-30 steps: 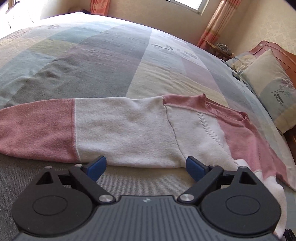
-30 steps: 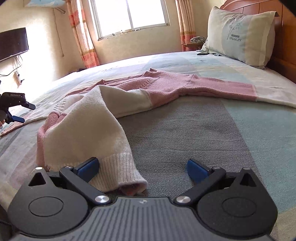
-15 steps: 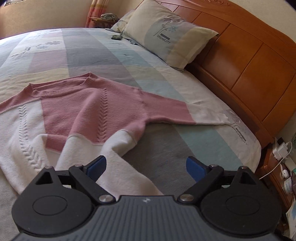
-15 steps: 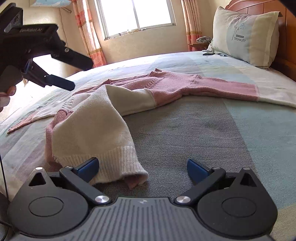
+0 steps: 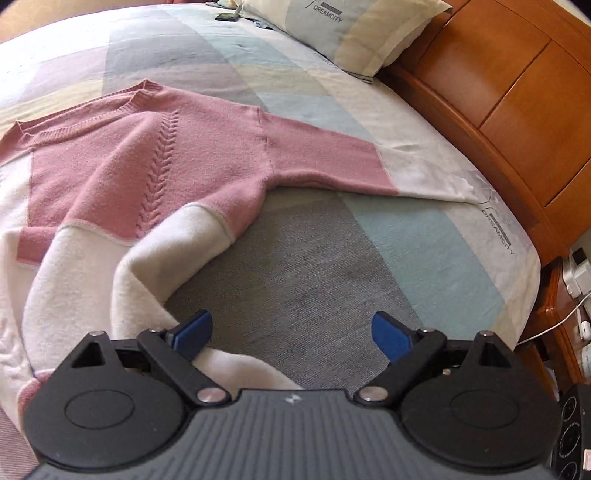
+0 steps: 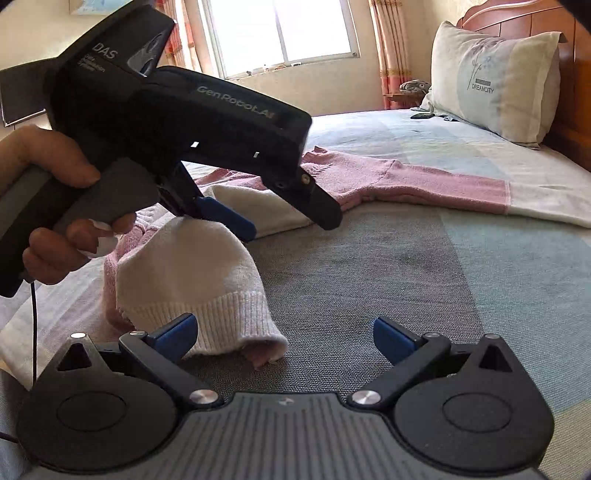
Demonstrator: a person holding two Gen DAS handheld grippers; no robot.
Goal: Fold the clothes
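A pink and cream knit sweater (image 5: 147,166) lies spread on the bed, one sleeve (image 5: 325,162) stretched toward the headboard. Its cream lower part is bunched into a hump, and the ribbed hem (image 6: 221,317) lies on the grey patch. My left gripper (image 5: 291,332) hangs open just above that cream bunch, nothing between its fingers. In the right wrist view the left gripper (image 6: 291,221) shows as a black tool held by a hand (image 6: 55,206), its blue pad touching the hump. My right gripper (image 6: 284,336) is open at the hem, its left fingertip (image 6: 177,330) against the ribbing.
The bed has a patchwork cover (image 5: 314,277) of grey, blue and cream. A pillow (image 6: 491,81) leans on the wooden headboard (image 5: 517,92). A small dark device (image 5: 226,16) lies near the pillow. A nightstand with cables (image 5: 569,302) stands beside the bed. Window and curtains (image 6: 280,33) are behind.
My left gripper has swung from the far sleeve across the sweater and come down over the bunched cream hem, close to the right gripper. The right gripper has barely moved.
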